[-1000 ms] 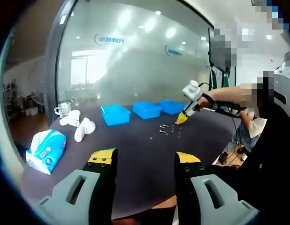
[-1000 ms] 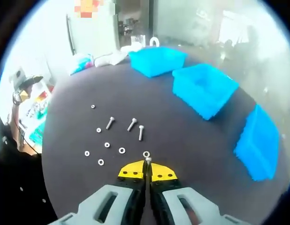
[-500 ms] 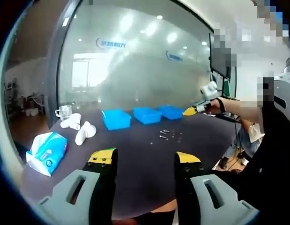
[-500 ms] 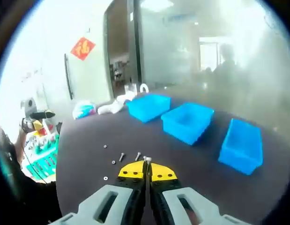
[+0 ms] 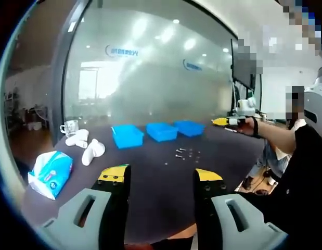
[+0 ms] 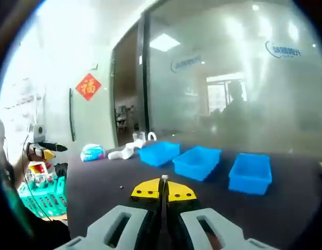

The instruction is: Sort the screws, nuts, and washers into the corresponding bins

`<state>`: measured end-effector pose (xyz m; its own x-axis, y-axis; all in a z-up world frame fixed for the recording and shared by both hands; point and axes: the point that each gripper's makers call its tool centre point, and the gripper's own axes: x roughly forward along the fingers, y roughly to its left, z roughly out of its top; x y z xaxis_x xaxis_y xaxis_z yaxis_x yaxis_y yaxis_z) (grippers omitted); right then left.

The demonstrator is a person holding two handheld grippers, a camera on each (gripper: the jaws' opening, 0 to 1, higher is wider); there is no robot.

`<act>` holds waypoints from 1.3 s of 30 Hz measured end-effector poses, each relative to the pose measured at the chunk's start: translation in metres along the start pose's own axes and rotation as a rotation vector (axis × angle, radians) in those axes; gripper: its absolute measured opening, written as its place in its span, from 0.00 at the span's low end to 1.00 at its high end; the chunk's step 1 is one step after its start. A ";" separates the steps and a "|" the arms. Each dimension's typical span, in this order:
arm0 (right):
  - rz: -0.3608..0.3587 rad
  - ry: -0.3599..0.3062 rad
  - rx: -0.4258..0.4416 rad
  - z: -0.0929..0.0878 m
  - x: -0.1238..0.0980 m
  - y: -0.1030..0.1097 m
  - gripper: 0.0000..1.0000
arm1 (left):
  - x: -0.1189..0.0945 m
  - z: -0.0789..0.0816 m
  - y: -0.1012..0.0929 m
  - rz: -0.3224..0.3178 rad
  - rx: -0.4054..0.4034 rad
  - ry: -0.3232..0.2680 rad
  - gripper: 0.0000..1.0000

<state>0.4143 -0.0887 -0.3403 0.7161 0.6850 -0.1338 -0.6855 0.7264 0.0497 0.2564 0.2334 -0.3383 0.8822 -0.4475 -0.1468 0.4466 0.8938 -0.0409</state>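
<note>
Left tool (image 5: 159, 177) sits low over the near edge of the dark bench (image 5: 150, 182), jaws spread wide, nothing between them. Across the bench, 3 blue bins (image 5: 162, 131) stand in a row along the far edge, each apart from the next. The loose screws, nuts and washers (image 5: 184, 153) lie scattered in a small cluster on the bench top, nearer than the bins and toward the right edge. At the left end of the bench there is a tissue pack (image 5: 49, 173) by the near corner, white bundles (image 5: 87, 144) further along, and a glass mug (image 5: 69, 125) at the far left corner.

Right tool (image 6: 163, 179) is up off the bench, seen in the left gripper view held in a hand out beyond the right edge, level with the bins. Its jaws are pressed together, with a tiny bright piece (image 6: 164, 177) at the very tips; too small to say what it is. From the right gripper view the 3 bins run left to right ahead, the nearest at the right
</note>
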 end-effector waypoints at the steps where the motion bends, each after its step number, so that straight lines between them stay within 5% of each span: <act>1: -0.005 -0.010 0.009 0.001 -0.002 -0.002 0.00 | 0.000 0.001 0.000 -0.001 0.002 -0.001 0.48; 13: -0.109 -0.108 0.030 0.025 -0.004 -0.055 0.00 | 0.002 -0.001 -0.002 -0.002 -0.004 -0.001 0.48; 25: -0.246 -0.061 -0.013 0.036 0.031 -0.136 0.00 | -0.001 0.000 0.001 0.018 -0.016 -0.016 0.48; 39: -0.310 0.011 -0.051 0.039 0.079 -0.157 0.00 | -0.002 0.006 -0.001 0.022 0.004 -0.024 0.48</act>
<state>0.5834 -0.1466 -0.3201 0.8908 0.4305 -0.1451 -0.4406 0.8966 -0.0449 0.2550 0.2337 -0.3320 0.8950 -0.4286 -0.1236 0.4278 0.9032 -0.0343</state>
